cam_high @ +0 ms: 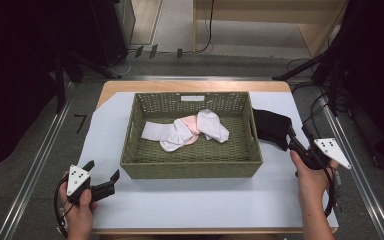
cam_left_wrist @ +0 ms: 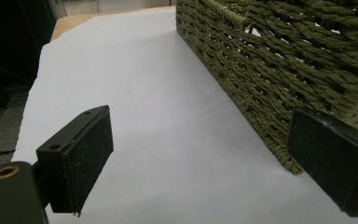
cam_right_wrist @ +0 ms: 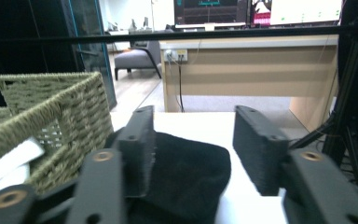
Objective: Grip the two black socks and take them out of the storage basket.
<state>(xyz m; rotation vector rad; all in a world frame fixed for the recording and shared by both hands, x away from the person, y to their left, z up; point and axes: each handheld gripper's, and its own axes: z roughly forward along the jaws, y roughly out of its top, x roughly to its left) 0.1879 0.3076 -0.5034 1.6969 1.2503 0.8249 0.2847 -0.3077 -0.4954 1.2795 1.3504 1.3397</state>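
Lighting: even overhead, bright on white sheet; surroundings dark. Shadows: soft, beneath basket. Focus: near jaws blurred; monitors glare, overexposed.

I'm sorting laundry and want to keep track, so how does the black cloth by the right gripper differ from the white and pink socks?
The black cloth lies on the white table cover, outside the basket at its right end; the white and pink socks lie inside the basket. The cloth is one dark bundle; the socks are several pale pieces, overlapping. The cloth sits between the open right gripper jaws; nothing is near the socks. Both are soft fabric, crumpled.
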